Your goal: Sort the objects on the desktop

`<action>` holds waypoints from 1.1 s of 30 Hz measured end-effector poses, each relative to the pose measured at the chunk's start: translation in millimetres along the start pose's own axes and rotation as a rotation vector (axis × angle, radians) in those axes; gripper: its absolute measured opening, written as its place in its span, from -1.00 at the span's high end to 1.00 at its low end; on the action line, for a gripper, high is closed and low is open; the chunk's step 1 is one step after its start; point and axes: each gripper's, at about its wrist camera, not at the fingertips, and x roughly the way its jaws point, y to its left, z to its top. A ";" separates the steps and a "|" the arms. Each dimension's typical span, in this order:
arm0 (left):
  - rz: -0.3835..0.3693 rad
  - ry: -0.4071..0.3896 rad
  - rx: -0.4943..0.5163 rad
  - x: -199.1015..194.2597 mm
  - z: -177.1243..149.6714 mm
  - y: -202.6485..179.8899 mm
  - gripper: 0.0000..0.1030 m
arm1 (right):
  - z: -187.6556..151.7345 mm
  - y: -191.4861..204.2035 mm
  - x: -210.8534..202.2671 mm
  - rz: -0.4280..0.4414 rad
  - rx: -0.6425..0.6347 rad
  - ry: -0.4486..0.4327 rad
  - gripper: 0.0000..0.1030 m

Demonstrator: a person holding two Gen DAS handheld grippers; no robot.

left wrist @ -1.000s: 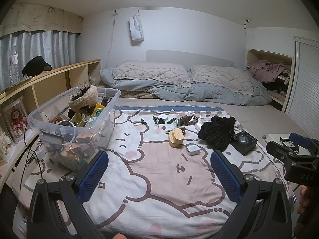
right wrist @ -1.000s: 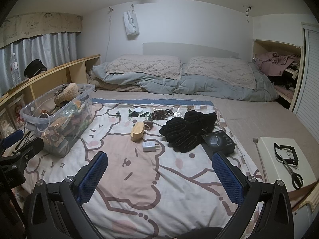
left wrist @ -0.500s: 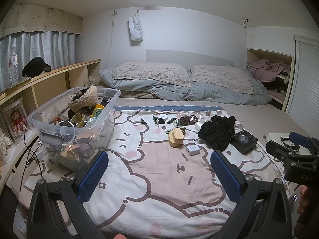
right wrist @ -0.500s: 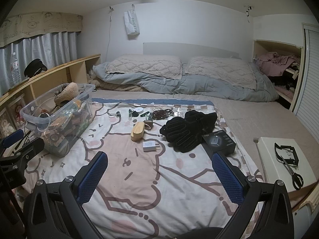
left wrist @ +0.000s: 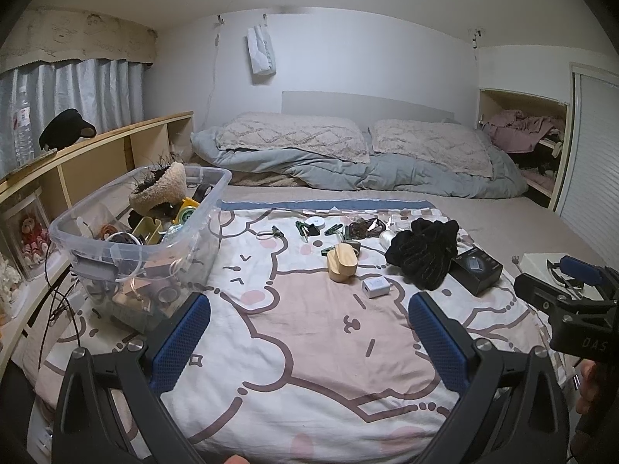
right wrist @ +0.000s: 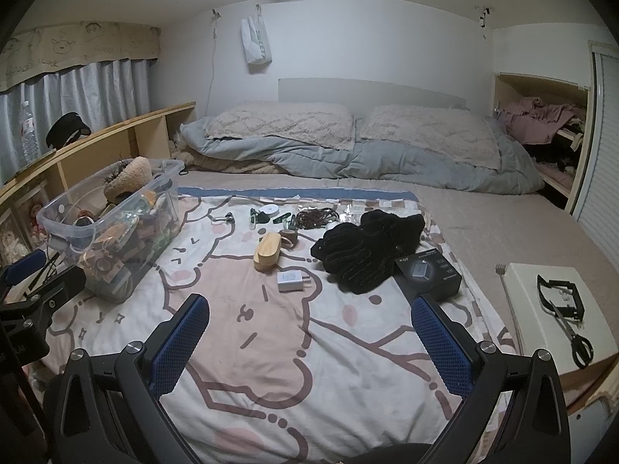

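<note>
Both tongs hover above the near edge of the bed with the cartoon-print pink and white blanket: the left tongs have their blue-padded fingers spread wide with nothing between them, and the right tongs are equally wide apart and empty. At the bed's left edge sits a clear plastic storage bin, already crowded with small things, among them a fuzzy beige slipper-like item near its far end. The loose objects lie in a cluster across the middle of the blanket: an oval light-wood box, a small white charger plug just nearer than it, a pair of black knit gloves heaped to the right, and a black rectangular product box touching the gloves toward the bed's right edge. Farther back, near the blanket's far edge, small clips, a round white disc and a dark tangle of cord are scattered. Off the right edge, a white cabinet top carries black scissors.
</note>
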 end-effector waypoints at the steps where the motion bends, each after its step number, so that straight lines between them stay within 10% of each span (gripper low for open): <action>1: -0.001 0.005 0.002 2.2 -0.6 -0.3 -1.00 | -0.2 -1.0 2.0 0.001 0.001 0.004 -1.00; 33: -0.020 0.207 -0.053 106.0 -35.8 10.9 -1.00 | -47.2 1.8 108.7 0.078 0.024 0.236 -1.00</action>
